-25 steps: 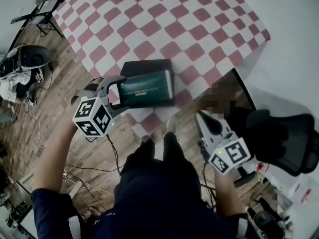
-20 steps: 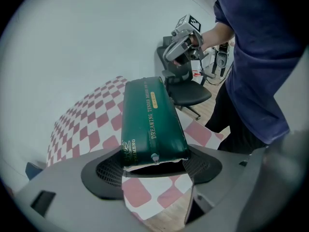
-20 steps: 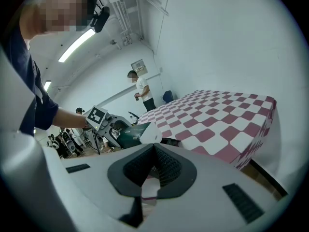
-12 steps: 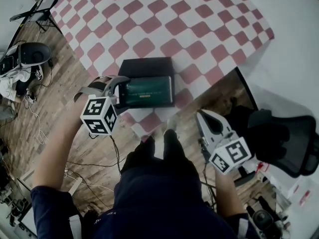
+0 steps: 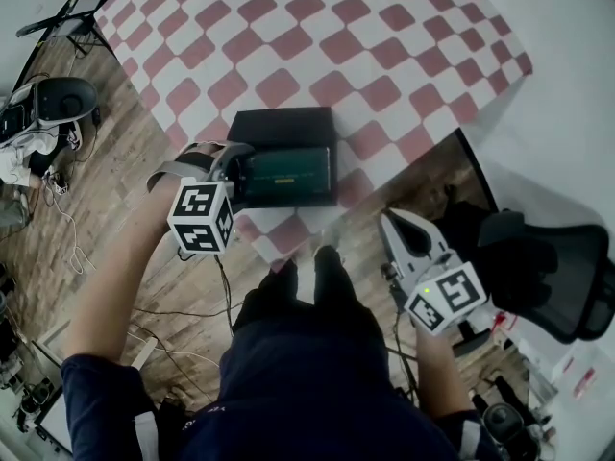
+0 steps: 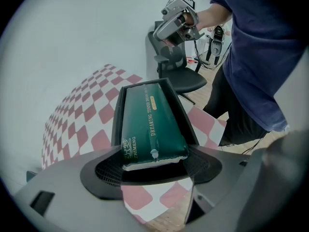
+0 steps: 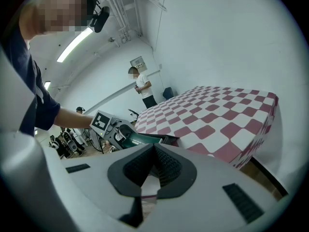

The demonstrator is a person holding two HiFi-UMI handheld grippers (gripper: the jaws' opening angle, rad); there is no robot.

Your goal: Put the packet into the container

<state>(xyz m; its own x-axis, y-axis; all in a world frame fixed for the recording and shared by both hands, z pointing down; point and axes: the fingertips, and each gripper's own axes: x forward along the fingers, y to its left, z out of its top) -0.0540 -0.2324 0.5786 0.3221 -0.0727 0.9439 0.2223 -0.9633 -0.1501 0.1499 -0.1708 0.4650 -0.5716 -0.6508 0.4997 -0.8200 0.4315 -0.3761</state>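
Note:
A dark green packet (image 5: 285, 169) lies lengthwise inside a black rectangular container (image 5: 279, 123) near the front edge of the checkered table. My left gripper (image 5: 235, 171) is at the container's left end, shut on the packet's near sealed edge. In the left gripper view the packet (image 6: 149, 124) fills the container (image 6: 178, 105), and its white seam sits between my jaws (image 6: 153, 164). My right gripper (image 5: 399, 224) hangs off the table's front edge, shut and empty. In the right gripper view its pads (image 7: 153, 151) meet, with the left gripper and packet (image 7: 140, 139) beyond.
A red-and-white checkered cloth (image 5: 317, 36) covers the table. A black office chair (image 5: 548, 267) stands at the right, close to my right gripper. Cables and gear (image 5: 58, 104) lie on the wooden floor at the left. A person (image 7: 142, 86) stands far off.
My left gripper carried the packet forward and lowered it from a raised tilt to lying inside the container. The right gripper stayed nearly still.

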